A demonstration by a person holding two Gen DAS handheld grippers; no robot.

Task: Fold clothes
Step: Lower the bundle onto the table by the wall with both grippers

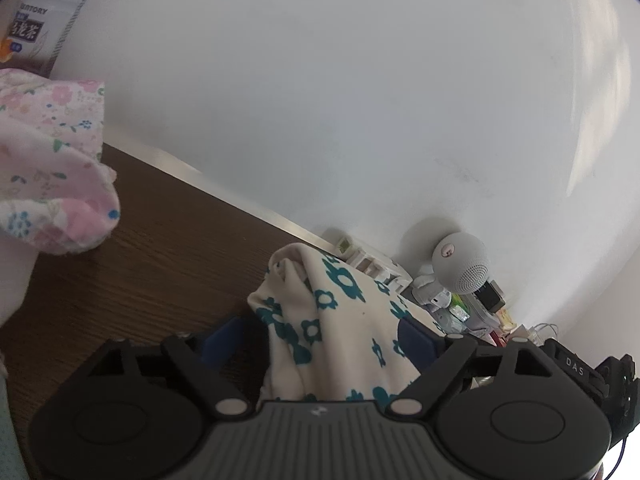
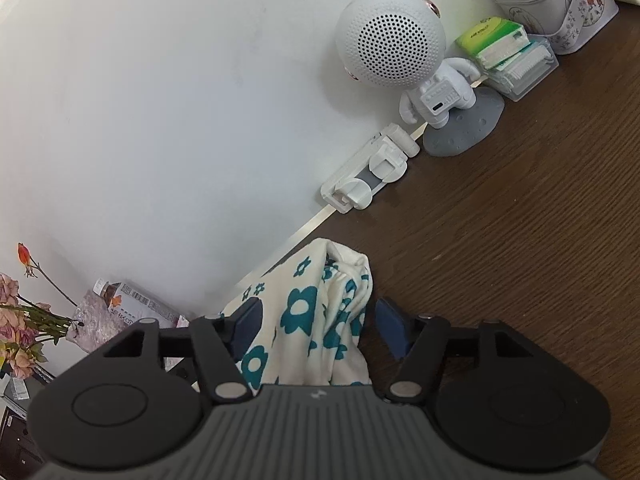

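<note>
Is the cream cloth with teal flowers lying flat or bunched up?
Bunched up: the flowered cloth stands in folds between the right claw's fingers.

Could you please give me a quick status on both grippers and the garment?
Left gripper and right gripper: jaws wide, cream teal-flowered garment bunched between them, grip unclear. Pink floral cloth off left. Nothing obstructing.

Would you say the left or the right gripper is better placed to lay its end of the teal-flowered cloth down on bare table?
Probably the right gripper: bare table lies beside its end of the teal-flowered cloth. The left gripper has the pink floral garment close by.
</note>
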